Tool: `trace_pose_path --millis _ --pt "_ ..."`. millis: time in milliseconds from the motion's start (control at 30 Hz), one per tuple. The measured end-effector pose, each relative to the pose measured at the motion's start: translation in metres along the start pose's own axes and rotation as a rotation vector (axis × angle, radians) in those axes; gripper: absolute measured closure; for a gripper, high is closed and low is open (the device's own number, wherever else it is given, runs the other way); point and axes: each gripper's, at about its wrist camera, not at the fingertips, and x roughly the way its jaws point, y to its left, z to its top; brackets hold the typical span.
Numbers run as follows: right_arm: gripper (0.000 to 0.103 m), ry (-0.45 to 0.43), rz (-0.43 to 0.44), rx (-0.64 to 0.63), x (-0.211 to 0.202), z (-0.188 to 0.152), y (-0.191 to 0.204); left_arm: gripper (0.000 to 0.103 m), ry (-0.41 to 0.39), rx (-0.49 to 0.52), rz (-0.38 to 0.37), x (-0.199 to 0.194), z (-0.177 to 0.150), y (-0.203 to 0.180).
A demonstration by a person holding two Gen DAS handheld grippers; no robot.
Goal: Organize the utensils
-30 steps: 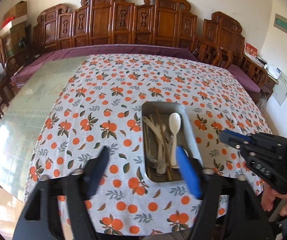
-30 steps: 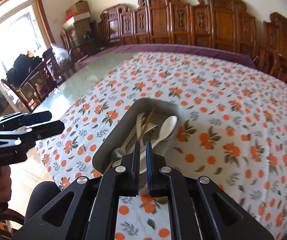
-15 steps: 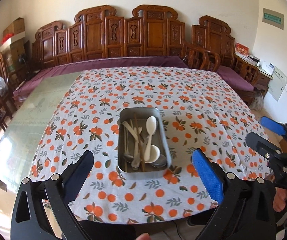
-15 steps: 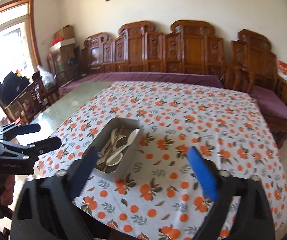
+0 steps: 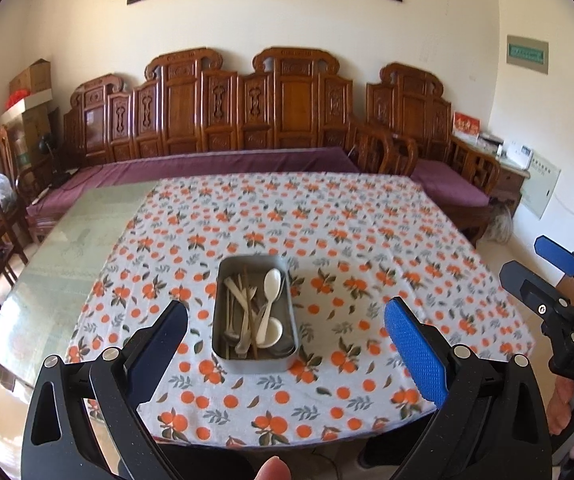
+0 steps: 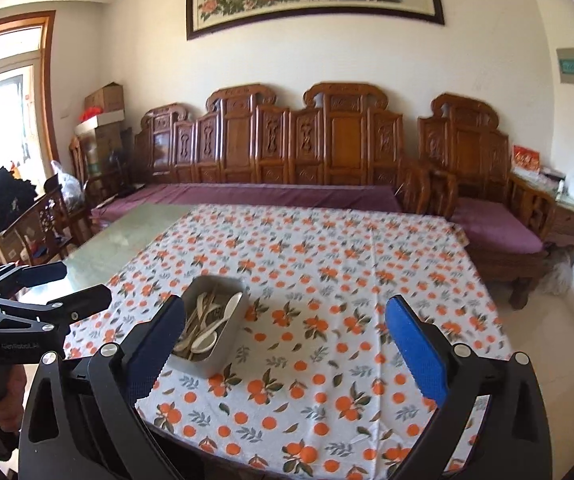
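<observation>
A metal tray stands near the front edge of the table on an orange-patterned cloth. It holds white spoons, pale forks and brown chopsticks, all lying lengthwise. The tray also shows in the right wrist view. My left gripper is open and empty, held back from the table in front of the tray. My right gripper is open and empty, to the right of the tray and behind the table edge. Each gripper shows in the other's view: the right one, the left one.
The cloth covers the right part of a glass-topped table. A long carved wooden bench with purple cushions runs behind it. Wooden chairs stand at the left. Boxes are stacked in the far left corner.
Both grippers have pulled back and up from the tray. The right gripper, shut over the tray a second ago, is now wide open. The left jaws have also widened.
</observation>
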Motion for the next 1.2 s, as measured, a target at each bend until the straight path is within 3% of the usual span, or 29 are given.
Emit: trace_pose_path --millis 533,1200 --pt "0.003 -0.137 -0.002 0.009 -0.059 0.035 0.003 0.008 -0.134 0.009 0.012 -0.061 0.025 -0.011" --pt "0.003 -0.140 -0.018 0.021 -0.059 0.035 0.000 0.008 -0.154 -0.006 0.026 -0.072 0.021 -0.011"
